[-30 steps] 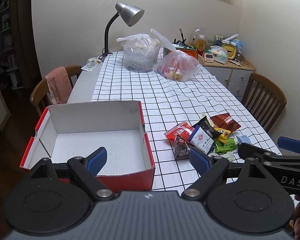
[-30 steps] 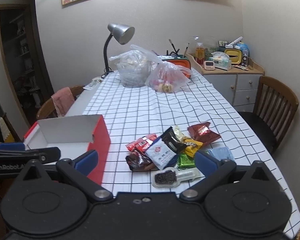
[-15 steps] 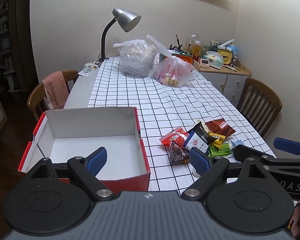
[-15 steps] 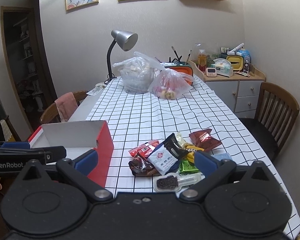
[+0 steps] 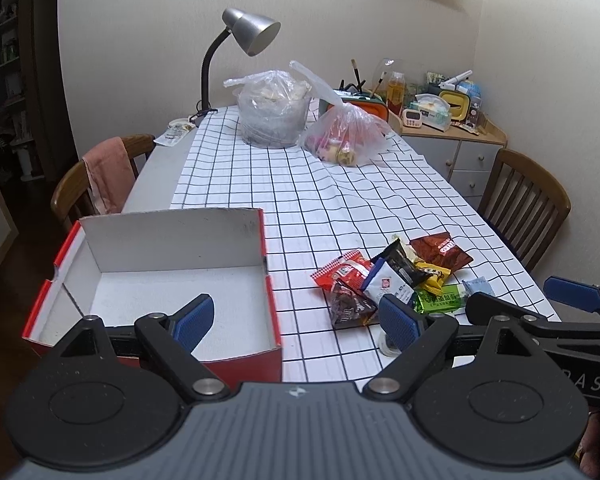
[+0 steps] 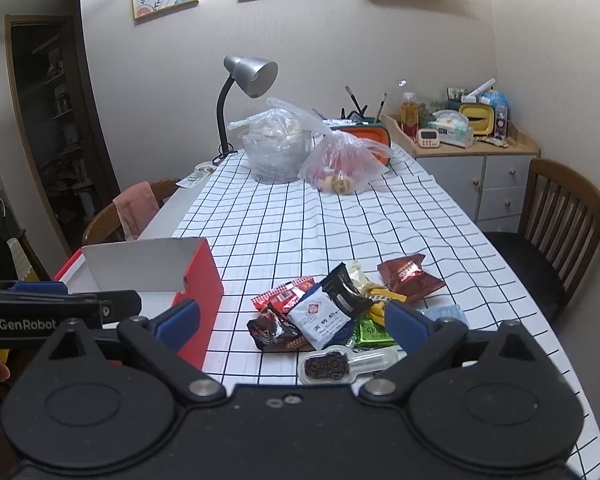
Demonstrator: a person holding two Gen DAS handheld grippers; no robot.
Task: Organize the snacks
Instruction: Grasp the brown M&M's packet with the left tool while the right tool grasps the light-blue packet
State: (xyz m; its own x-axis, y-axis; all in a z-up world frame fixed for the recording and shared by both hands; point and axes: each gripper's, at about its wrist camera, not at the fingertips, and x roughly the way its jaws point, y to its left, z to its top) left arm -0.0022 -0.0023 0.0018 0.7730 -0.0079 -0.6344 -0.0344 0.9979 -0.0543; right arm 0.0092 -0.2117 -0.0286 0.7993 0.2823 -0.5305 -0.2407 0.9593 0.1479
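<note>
A pile of snack packets (image 5: 396,280) lies on the checked tablecloth near the front right; it also shows in the right wrist view (image 6: 340,308). An open red box (image 5: 160,280) with a white, empty inside stands to its left, and shows in the right wrist view (image 6: 160,272). My left gripper (image 5: 296,316) is open and empty, held above the table's front edge between box and pile. My right gripper (image 6: 296,320) is open and empty, just short of the pile, over a clear-wrapped dark snack (image 6: 328,366).
Two plastic bags (image 5: 300,116) and a desk lamp (image 5: 240,48) stand at the table's far end. Wooden chairs stand at left (image 5: 100,176) and right (image 5: 528,204). A cluttered cabinet (image 5: 452,132) stands at the back right.
Both grippers have drawn back and risen a little, so box and snacks look smaller and farther. Both stay open. Nothing on the table moved.
</note>
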